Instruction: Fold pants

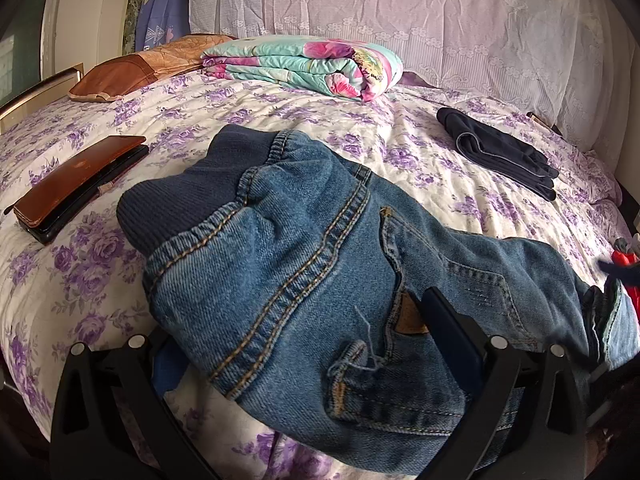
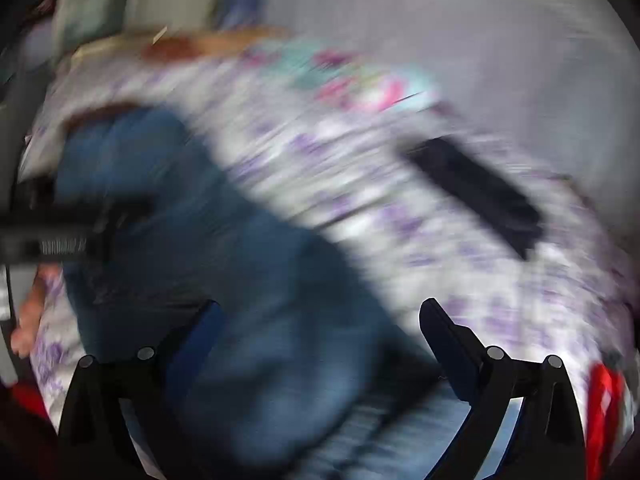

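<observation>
The left gripper (image 1: 296, 344) sits lowest in its own view, its two black fingers spread wide, with the seat of the blue jeans (image 1: 320, 272) heaped over the gap between them; the right finger shows against the denim beside a tan patch, while the left finger is partly covered by the cloth, so whether it grips anything cannot be told. The jeans lie crumpled on the purple-flowered bedspread (image 1: 80, 280), ribbed waistband toward the far left, one leg trailing off to the right edge. Beyond them, to the left, a brown wallet case (image 1: 80, 184) rests on the spread; to the right lies a folded dark garment (image 1: 500, 156); farther back sit a folded floral quilt (image 1: 312, 64) and a brown cushion (image 1: 116, 76), against a lace-covered headboard (image 1: 400, 4). The right wrist view is heavily blurred: the right gripper (image 2: 320, 328) has its fingers wide apart over a blue mass of jeans (image 2: 240, 280), and contact with the cloth cannot be made out. The left gripper's dark body (image 2: 72, 228) shows at that view's left edge.
</observation>
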